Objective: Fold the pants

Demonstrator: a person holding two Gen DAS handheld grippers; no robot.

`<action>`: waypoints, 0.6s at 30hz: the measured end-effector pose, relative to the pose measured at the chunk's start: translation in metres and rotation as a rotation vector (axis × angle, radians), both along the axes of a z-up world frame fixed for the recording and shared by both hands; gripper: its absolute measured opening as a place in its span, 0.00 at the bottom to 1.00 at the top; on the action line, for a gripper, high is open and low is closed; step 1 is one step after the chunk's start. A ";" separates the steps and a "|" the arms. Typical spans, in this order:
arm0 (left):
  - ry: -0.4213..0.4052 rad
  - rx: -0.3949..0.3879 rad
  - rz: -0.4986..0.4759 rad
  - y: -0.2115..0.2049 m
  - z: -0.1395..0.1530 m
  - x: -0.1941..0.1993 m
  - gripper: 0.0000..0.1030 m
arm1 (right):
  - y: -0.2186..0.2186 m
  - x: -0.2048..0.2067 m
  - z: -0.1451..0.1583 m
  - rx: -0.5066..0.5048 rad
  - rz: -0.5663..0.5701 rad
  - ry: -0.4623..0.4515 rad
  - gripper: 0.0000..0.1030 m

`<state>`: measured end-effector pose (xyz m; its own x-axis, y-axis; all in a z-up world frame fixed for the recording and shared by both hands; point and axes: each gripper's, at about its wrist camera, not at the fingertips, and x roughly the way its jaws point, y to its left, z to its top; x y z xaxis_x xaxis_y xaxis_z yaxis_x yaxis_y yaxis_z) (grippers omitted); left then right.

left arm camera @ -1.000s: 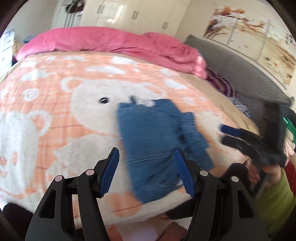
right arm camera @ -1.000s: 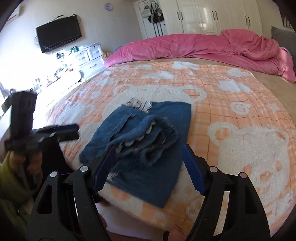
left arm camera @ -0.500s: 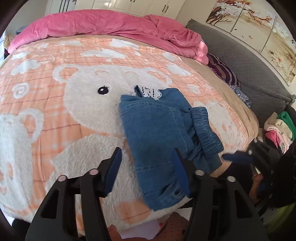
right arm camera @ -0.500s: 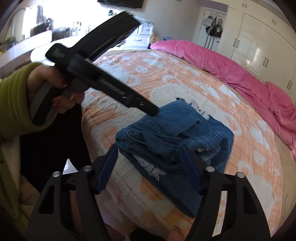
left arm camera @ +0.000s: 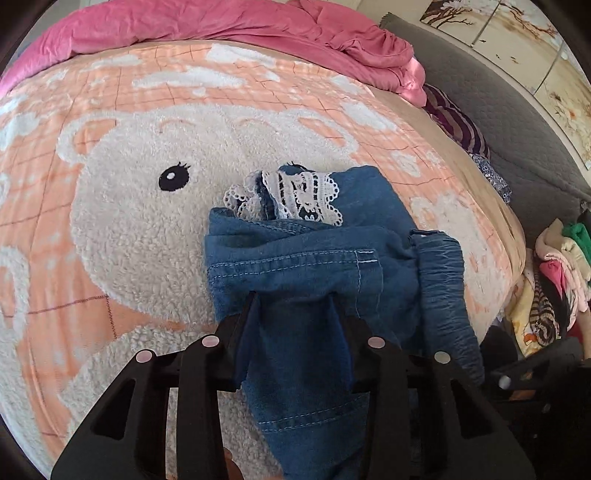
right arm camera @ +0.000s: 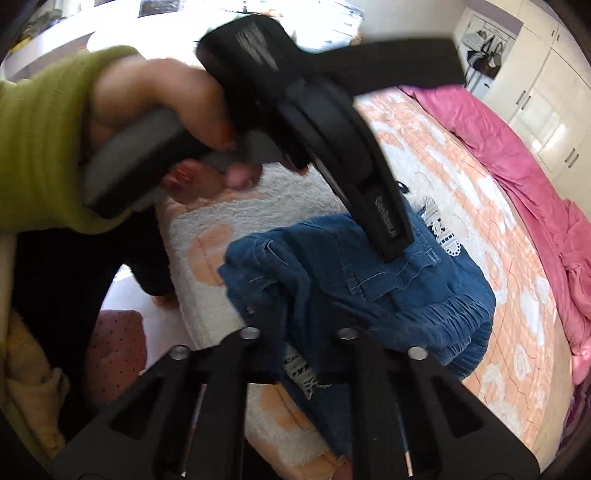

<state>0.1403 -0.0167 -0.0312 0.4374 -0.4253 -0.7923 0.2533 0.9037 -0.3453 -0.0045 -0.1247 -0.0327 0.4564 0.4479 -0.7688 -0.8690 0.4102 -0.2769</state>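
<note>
The folded blue denim pants [left arm camera: 314, 258] with white lace trim lie on the orange bear-print fleece blanket [left arm camera: 122, 229], lace edge at 12 o'clock. The left tool [left arm camera: 295, 314] is clamped on their near denim fold; the right tool [right arm camera: 295, 332] grips bunched denim too (elastic waistband at 3 o'clock).

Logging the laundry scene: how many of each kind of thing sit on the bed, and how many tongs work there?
Denim pants: 1
Pink duvet: 1
Bear blanket: 1
Tongs, left tongs and right tongs: 2
Total: 5
</note>
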 end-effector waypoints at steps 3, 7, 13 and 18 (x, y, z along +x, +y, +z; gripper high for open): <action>-0.005 -0.017 0.000 0.002 -0.001 0.000 0.35 | -0.019 -0.007 0.011 0.078 0.008 0.056 0.01; -0.017 -0.022 0.007 0.001 -0.001 -0.002 0.36 | -0.036 -0.014 0.000 0.081 -0.007 0.086 0.01; -0.035 -0.001 0.008 -0.002 0.000 -0.005 0.37 | -0.040 -0.017 -0.022 0.132 -0.084 0.131 0.02; -0.042 0.009 0.012 -0.003 0.001 -0.006 0.37 | -0.045 -0.012 -0.019 0.161 -0.109 0.151 0.06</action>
<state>0.1339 -0.0197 -0.0298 0.4749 -0.4130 -0.7771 0.2565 0.9097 -0.3266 -0.0166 -0.1694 -0.0520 0.3941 0.5246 -0.7546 -0.8436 0.5323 -0.0706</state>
